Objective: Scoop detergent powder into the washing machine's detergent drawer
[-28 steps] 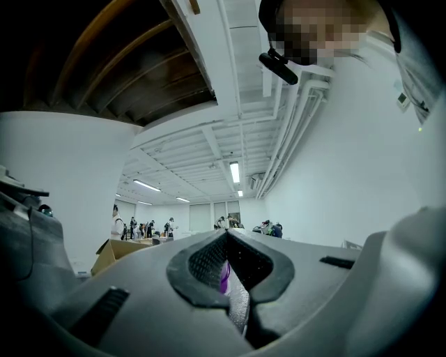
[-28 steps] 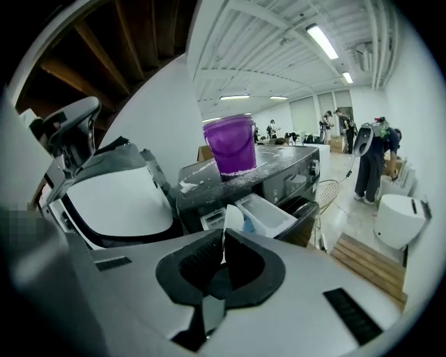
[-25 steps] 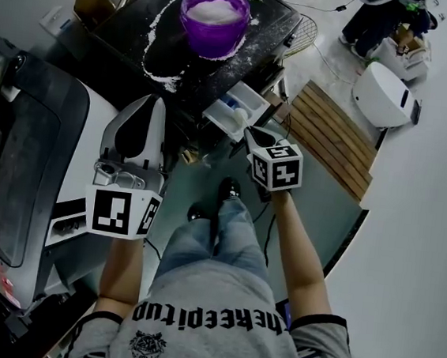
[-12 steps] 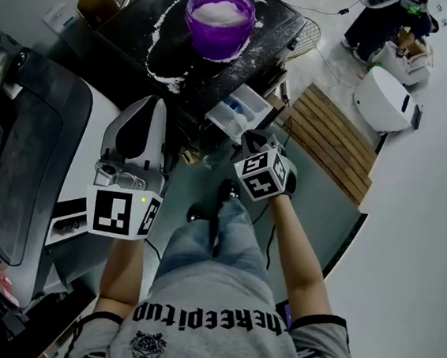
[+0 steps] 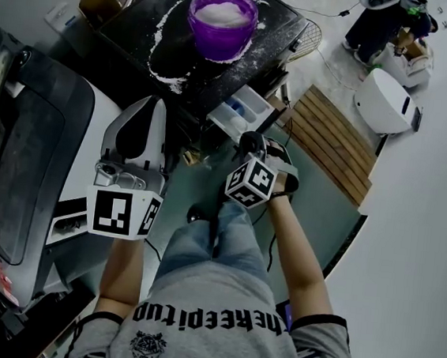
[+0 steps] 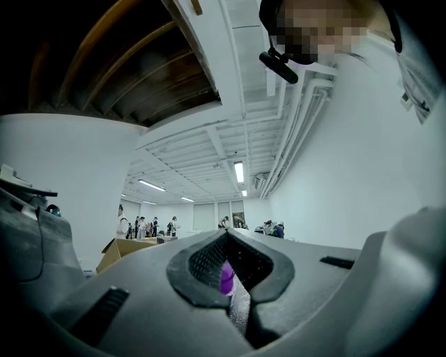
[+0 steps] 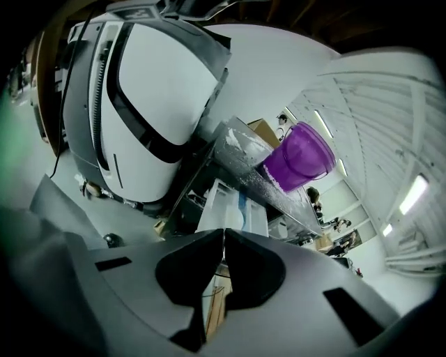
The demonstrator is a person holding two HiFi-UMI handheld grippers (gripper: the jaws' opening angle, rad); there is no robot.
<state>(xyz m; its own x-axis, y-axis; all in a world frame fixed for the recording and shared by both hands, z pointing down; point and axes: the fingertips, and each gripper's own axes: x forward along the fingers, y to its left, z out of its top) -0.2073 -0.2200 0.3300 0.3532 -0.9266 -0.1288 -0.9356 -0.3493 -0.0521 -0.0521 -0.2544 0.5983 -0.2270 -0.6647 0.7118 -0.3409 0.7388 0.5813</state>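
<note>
The left claw [image 5: 159,101] and right claw [image 5: 249,143] are seen closed and empty. The purple detergent tub [image 5: 221,17] stands on the powder-dusted bench [image 5: 267,28], above the opened drawer [image 5: 242,111]; powder should be carried level.

head view: steeply down | left gripper view: ceiling [image 6: 230,132] | right gripper view: shares tub [image 7: 300,157]

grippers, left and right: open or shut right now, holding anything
Left gripper: shut, jaws together, nothing held.
Right gripper: shut, jaws together, nothing held.
</note>
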